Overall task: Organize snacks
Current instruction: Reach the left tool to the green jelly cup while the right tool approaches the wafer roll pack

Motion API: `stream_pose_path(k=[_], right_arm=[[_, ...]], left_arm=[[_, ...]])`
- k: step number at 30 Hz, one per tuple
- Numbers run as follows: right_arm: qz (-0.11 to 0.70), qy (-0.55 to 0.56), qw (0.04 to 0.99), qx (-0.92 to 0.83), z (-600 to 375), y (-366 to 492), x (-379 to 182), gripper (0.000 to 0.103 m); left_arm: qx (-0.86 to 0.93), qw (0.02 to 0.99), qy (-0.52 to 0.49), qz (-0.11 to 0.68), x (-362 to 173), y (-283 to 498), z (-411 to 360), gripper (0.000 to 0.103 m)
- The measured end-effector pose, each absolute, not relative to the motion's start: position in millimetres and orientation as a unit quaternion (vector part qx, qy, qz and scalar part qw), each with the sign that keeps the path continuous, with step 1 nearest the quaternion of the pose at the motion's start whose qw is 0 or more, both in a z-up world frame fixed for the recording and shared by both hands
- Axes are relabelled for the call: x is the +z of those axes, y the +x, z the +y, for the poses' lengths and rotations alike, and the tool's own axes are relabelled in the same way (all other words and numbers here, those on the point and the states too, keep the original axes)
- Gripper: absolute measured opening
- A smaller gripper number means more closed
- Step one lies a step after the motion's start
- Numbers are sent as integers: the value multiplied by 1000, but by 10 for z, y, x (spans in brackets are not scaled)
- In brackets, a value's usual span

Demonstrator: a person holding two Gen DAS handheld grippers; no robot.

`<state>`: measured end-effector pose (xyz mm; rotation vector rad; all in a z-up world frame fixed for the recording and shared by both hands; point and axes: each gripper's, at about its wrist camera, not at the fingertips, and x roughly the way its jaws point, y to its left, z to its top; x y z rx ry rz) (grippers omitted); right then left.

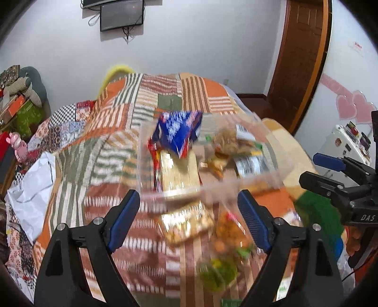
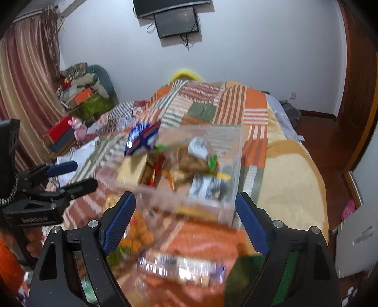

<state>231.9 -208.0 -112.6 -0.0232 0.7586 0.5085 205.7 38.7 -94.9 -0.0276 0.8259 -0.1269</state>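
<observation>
A clear plastic bin (image 1: 276, 153) (image 2: 236, 160) sits on the patchwork quilt, holding a blue snack bag (image 1: 179, 132) (image 2: 141, 139), a gold pack (image 1: 179, 170) and several other blurred wrappers. Loose snacks lie on the quilt in front of it: a gold pack (image 1: 186, 224), an orange bag (image 1: 226, 236) (image 2: 139, 233), a green pack (image 1: 217, 274) and a silvery pack (image 2: 179, 266). My left gripper (image 1: 189, 219) (image 2: 75, 176) hovers open just short of the bin's near wall, nothing between its pads. My right gripper (image 2: 186, 220) (image 1: 316, 172) is open too, beside it on the right.
The quilt (image 1: 118, 146) covers a bed; its right edge drops to a wooden floor (image 2: 330, 160). A white plastic bag (image 1: 33, 184) lies at the left. Boxes and cushions (image 2: 82, 94) pile up by the curtain. A monitor (image 2: 177, 22) hangs on the far wall.
</observation>
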Motion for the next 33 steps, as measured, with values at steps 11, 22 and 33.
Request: stream_pose_path(k=[11, 22, 33], right_arm=[[459, -15, 853, 248, -1979, 2120, -1833, 89], [466, -52, 853, 231, -1789, 2158, -1969, 103], [478, -14, 852, 214, -2055, 2328, -2057, 101]], left_arm=[[-72, 895, 6, 440, -1373, 1611, 252, 85], [-84, 879, -14, 469, -1696, 1600, 196, 85], [-110, 873, -47, 473, -1833, 1632, 209, 65]])
